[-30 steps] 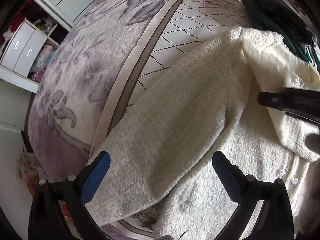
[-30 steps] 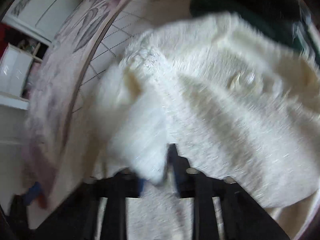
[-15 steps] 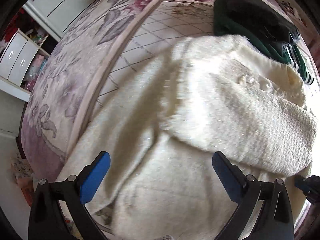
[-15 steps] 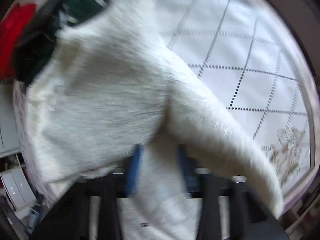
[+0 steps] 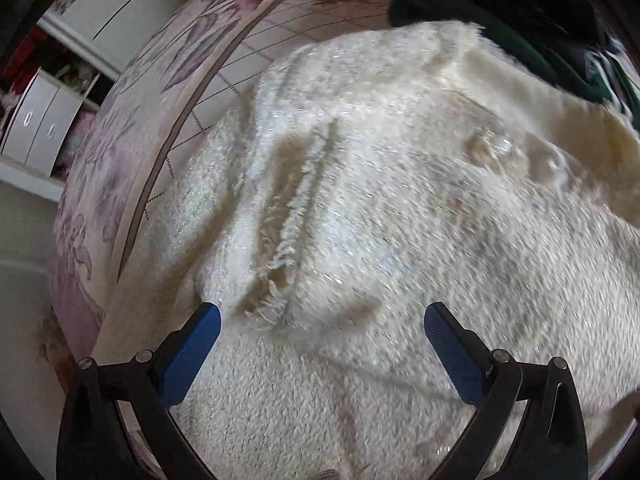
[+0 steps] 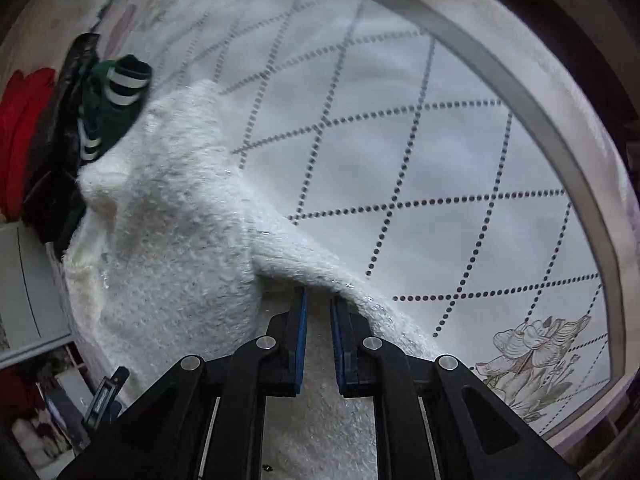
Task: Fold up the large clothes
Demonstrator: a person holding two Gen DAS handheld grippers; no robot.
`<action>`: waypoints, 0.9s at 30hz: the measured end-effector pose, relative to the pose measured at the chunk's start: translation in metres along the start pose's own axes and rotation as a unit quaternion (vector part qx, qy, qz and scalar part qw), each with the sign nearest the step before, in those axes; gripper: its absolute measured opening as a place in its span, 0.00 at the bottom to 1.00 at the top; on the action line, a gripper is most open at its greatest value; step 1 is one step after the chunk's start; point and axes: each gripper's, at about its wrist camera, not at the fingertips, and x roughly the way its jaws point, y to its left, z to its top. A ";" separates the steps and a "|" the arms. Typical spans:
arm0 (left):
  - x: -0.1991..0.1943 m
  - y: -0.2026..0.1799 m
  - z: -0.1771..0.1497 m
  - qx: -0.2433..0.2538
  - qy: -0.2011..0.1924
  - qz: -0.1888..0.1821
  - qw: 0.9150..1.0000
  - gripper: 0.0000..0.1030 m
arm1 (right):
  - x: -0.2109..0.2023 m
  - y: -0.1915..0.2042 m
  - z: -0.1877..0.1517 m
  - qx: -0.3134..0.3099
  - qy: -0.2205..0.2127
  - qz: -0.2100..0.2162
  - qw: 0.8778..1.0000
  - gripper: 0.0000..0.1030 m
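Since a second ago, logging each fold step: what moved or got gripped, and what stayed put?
The right gripper swung across the bed, rolling, and its jaws are closing on a fold of the cream cardigan. The cardigan's side now lies folded over its body. The left gripper stayed open and empty; the green garment stayed put.

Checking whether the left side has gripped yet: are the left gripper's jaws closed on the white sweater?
No, the left gripper stands wide open above the white sweater, holding nothing.

The cream fuzzy sweater point(image 5: 380, 208) is blurred on its right side, and the dark green garment point(image 5: 500, 20) is cut off by the frame edge.
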 end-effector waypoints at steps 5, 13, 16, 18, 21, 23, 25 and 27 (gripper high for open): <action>0.023 0.007 0.005 -0.019 0.009 0.021 1.000 1.00 | 0.002 0.068 -0.012 -0.097 -0.013 0.042 0.994 0.12; 0.037 0.022 -0.003 -0.036 0.012 0.004 0.999 1.00 | 0.061 0.107 -0.013 -0.155 0.032 -0.093 0.983 0.13; 0.015 0.053 -0.020 -0.077 0.011 -0.022 0.997 1.00 | 0.055 0.142 -0.041 -0.198 0.020 -0.134 0.971 0.42; 0.003 0.084 -0.037 -0.114 0.035 -0.049 0.992 1.00 | 0.051 0.161 -0.069 -0.226 0.023 -0.151 0.962 0.75; -0.006 0.141 -0.082 -0.188 0.089 -0.089 0.974 1.00 | 0.054 0.196 -0.119 -0.260 0.035 -0.163 0.951 0.75; -0.006 0.190 -0.122 -0.242 0.120 -0.089 0.959 1.00 | 0.060 0.214 -0.156 -0.273 0.055 -0.153 0.948 0.75; -0.001 0.232 -0.154 -0.299 0.138 -0.086 0.940 1.00 | 0.073 0.238 -0.197 -0.291 0.066 -0.145 0.943 0.75; 0.011 0.277 -0.186 -0.369 0.152 -0.082 0.913 1.00 | 0.083 0.257 -0.231 -0.315 0.068 -0.139 0.936 0.75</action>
